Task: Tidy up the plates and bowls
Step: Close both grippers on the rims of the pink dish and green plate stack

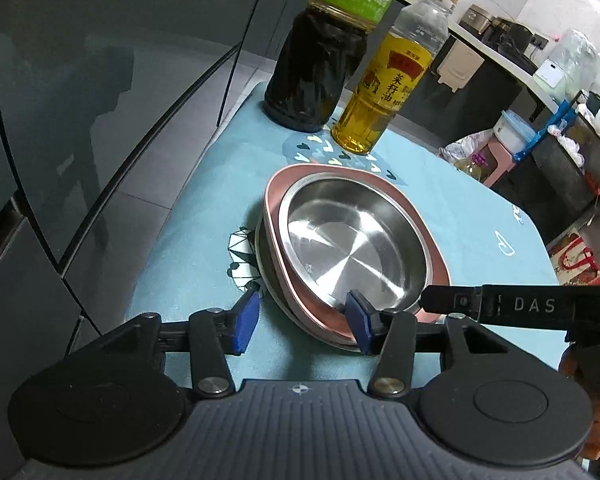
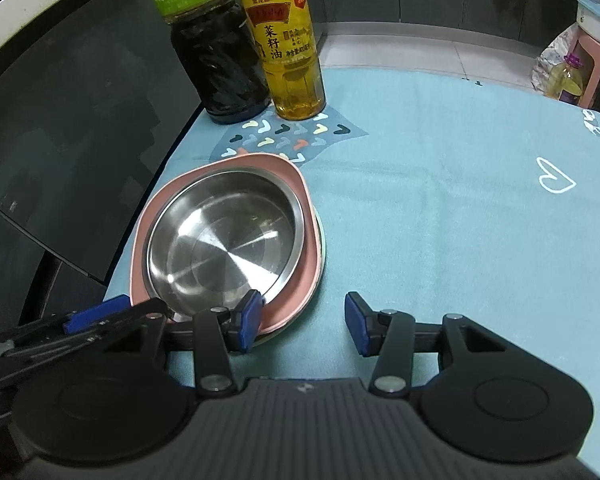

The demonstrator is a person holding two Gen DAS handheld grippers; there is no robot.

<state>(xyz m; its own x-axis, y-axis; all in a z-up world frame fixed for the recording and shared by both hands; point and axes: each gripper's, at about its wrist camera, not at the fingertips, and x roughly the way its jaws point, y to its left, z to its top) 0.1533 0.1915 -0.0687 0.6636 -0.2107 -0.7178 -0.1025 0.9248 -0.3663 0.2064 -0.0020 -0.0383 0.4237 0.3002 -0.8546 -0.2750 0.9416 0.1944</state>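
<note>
Two hand-held grippers, left (image 1: pixel 302 322) and right (image 2: pixel 302 320), gape empty beside a steel bowl (image 1: pixel 352 240) hiding most of the pink plate (image 1: pixel 274 196)

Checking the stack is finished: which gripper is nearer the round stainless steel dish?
Roughly equal, left marginally. The left gripper has one pad over the round stainless steel dish's near rim; the right gripper has one pad beside that rim.

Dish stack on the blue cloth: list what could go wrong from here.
1. The steel bowl sits loosely in the pink dish; a nudge from the open right gripper or the open left gripper could slide it.
2. The stack sits near the table edge and could be pushed off.
3. The vinegar bottle and oil bottle behind could topple.
</note>
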